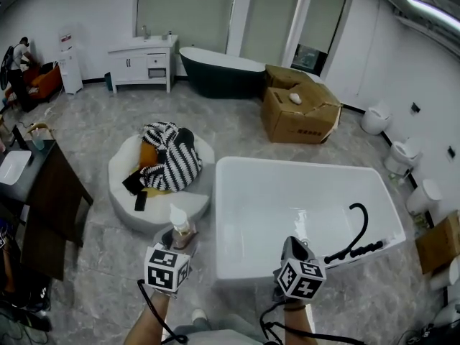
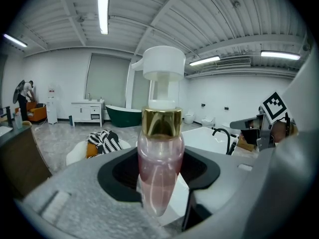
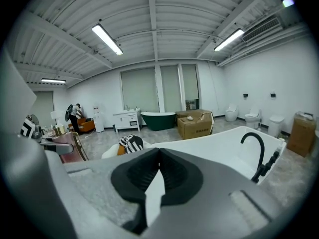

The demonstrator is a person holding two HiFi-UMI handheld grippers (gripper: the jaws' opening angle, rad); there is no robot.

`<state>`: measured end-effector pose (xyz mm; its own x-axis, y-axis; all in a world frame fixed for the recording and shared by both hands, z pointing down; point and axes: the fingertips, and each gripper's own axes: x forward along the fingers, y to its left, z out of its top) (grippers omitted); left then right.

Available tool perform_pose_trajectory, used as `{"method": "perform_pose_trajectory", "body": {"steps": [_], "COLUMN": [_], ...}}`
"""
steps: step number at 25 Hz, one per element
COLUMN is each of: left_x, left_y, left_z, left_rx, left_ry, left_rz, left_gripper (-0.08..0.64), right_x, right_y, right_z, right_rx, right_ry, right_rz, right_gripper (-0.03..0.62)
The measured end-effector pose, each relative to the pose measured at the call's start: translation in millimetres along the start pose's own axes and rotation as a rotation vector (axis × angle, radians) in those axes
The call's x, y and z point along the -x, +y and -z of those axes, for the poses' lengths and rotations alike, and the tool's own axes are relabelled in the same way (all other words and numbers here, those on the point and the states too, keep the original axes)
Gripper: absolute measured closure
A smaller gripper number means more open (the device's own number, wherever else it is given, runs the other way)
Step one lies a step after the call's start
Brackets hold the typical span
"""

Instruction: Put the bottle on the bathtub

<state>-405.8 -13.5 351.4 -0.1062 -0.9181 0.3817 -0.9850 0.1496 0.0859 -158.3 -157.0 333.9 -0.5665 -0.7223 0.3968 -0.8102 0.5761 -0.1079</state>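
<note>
Both grippers are held before the bathtub's (image 1: 237,165) near rim. The bottle (image 2: 159,168) is clamped upright in the left gripper (image 1: 178,241), just left of the tub's corner, so a rightward carry is needed. The right gripper (image 3: 157,176) is closed and empty.

The bathtub (image 1: 287,165) lies right of centre, a tap (image 1: 359,228) on its near right rim and a round seat (image 1: 122,185) just beside it on the left. Behind them stand a cardboard box (image 1: 298,117), a second tub (image 1: 215,70) and a vanity (image 1: 140,63). The bottle (image 1: 182,230), in the left gripper (image 1: 180,239), is before the seat, near the bathtub's left edge.
</note>
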Motion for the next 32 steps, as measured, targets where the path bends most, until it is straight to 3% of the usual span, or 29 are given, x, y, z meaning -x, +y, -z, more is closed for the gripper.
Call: {"method": "perform_pose_trajectory", "body": {"steps": [16, 32], "left_x": [-23, -59], "left_y": [-20, -62], "left_z": [7, 56], "left_rx": [0.015, -0.014], "left_ry": [0.040, 0.137], "left_rz": [-0.027, 0.110], "left_gripper": [0.333, 0.333], "right_x": [-45, -33], "right_y": [-8, -44], "right_z": [-2, 54], "right_rx": [0.059, 0.006], "right_ry": [0.054, 0.153], "right_rz": [-0.070, 0.040], "right_gripper": [0.589, 0.589]}}
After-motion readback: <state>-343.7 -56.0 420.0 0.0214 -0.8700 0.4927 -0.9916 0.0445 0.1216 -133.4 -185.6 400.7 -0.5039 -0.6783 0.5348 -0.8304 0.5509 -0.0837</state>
